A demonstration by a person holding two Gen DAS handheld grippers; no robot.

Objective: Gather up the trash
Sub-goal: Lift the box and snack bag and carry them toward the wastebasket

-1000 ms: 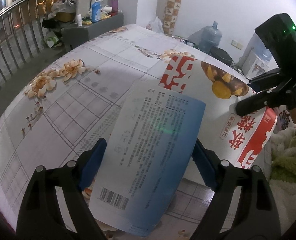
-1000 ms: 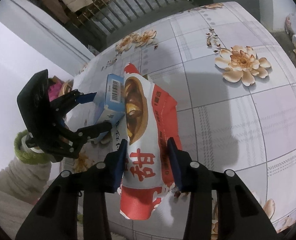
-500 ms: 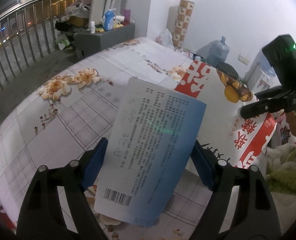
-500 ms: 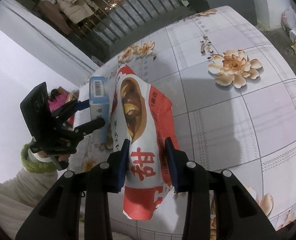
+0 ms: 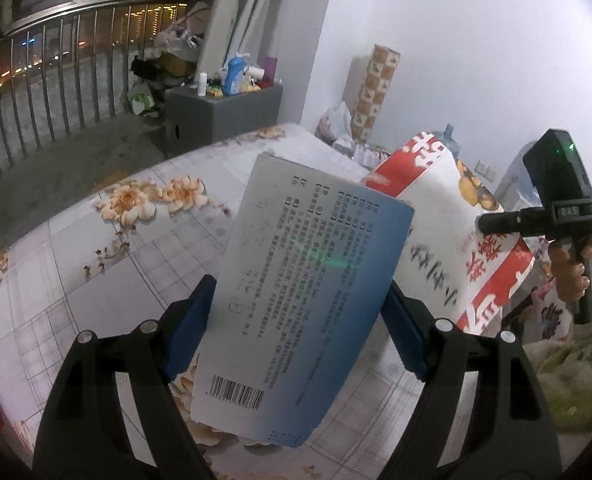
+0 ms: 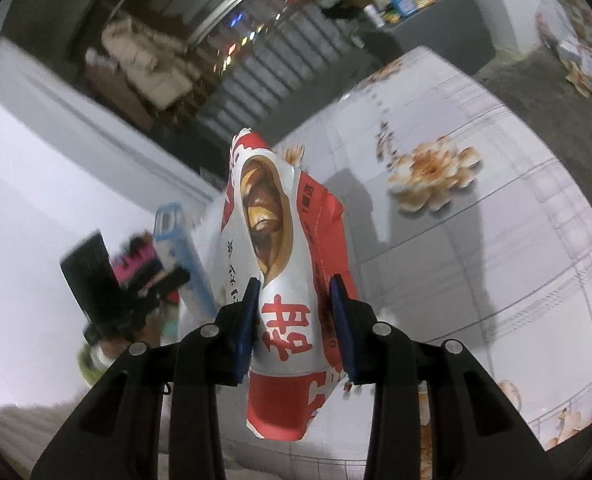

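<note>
My left gripper (image 5: 296, 322) clamps a blue-and-white box (image 5: 300, 300) above the flowered worktop (image 5: 96, 264). My right gripper (image 6: 294, 316), jaws just narrowed, pinches a red-and-white snack bag (image 6: 284, 264), lifted alongside.

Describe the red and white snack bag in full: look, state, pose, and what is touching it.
The snack bag is glossy plastic, red and white, printed with large red characters and a picture of golden-brown food. It looks crumpled and mostly flat. It stands upright, lifted clear of the floral tablecloth, pinched low down between the right gripper pads. The blue box in the left gripper is beside it.
</note>
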